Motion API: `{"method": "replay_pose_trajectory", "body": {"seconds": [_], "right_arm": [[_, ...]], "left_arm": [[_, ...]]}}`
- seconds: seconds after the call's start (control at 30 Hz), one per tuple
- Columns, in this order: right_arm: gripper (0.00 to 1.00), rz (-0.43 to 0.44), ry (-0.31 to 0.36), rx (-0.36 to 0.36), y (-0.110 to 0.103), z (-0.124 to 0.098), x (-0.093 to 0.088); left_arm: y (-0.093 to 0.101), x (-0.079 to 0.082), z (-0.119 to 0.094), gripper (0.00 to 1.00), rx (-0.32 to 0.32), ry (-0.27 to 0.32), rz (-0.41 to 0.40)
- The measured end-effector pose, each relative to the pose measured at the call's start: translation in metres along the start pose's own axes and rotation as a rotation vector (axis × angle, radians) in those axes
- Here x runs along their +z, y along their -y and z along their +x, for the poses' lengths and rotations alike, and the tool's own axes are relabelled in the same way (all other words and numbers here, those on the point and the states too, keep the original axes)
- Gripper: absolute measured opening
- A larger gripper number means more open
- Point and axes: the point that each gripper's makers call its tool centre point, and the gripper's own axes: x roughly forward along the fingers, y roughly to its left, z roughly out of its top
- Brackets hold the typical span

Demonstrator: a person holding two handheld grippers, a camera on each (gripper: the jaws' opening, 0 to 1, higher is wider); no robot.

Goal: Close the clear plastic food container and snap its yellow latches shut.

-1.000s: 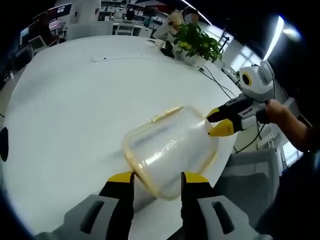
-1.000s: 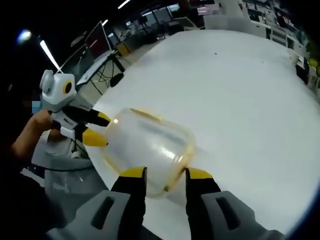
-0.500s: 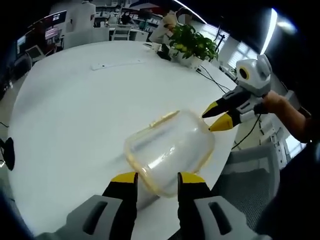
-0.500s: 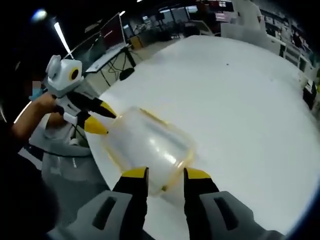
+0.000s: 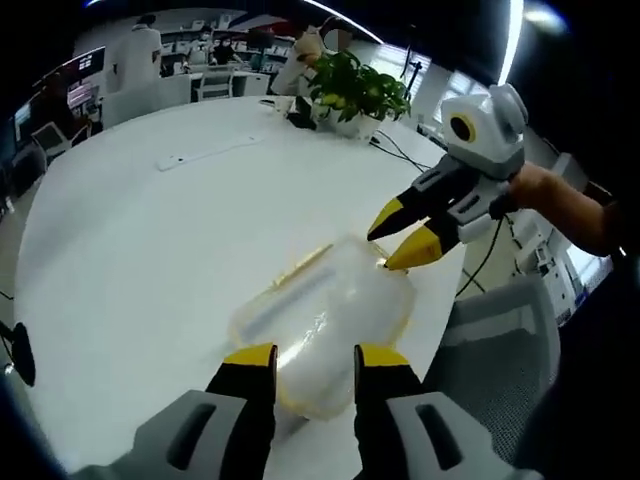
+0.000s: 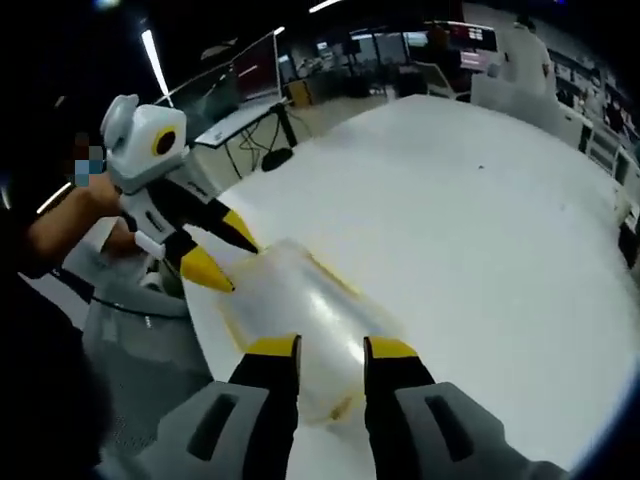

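Observation:
The clear plastic container (image 5: 330, 305) with a yellow rim lies low on the white table (image 5: 140, 230), close to the table's edge. A yellow latch (image 5: 305, 263) shows along its far side. My left gripper (image 5: 312, 358) is open, its yellow-tipped jaws either side of the container's near end. My right gripper (image 5: 397, 238) comes in from the right, open, tips at the container's far corner. In the right gripper view the container (image 6: 300, 300) is blurred, the right gripper (image 6: 332, 348) straddles its near end, and the left gripper (image 6: 222, 252) stands open at its left corner.
A potted plant (image 5: 355, 88) and a long white strip (image 5: 205, 150) sit at the far side of the table. A grey chair (image 5: 500, 330) stands just past the near edge, also the grey chair (image 6: 130, 320). A person sits beyond the plant.
The container has dropped from a raised, tilted pose to lie flatter on the table. Both grippers have drawn closer together over it; jaw gaps look the same.

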Motion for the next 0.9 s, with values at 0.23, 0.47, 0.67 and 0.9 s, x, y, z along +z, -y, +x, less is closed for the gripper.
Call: {"method": "replay_pose_trajectory", "body": {"seconds": [0.23,0.47,0.67,0.9], "right_arm": [[0.16,-0.050,0.000,0.030,-0.004,0.009,0.006],[0.15,-0.089,0.000,0.065,-0.008,0.020,0.013],[0.15,-0.156,-0.015,0.093,-0.012,0.030,0.014],[0.16,-0.209,-0.008,0.128,-0.018,0.037,0.020]], "left_arm": [[0.009,0.006,0.011,0.22,-0.033,-0.008,0.049],[0.016,0.011,0.020,0.21,-0.063,-0.023,0.126],[0.024,0.009,0.026,0.21,-0.091,-0.045,0.210],[0.030,0.010,0.032,0.20,-0.116,-0.049,0.273]]}}
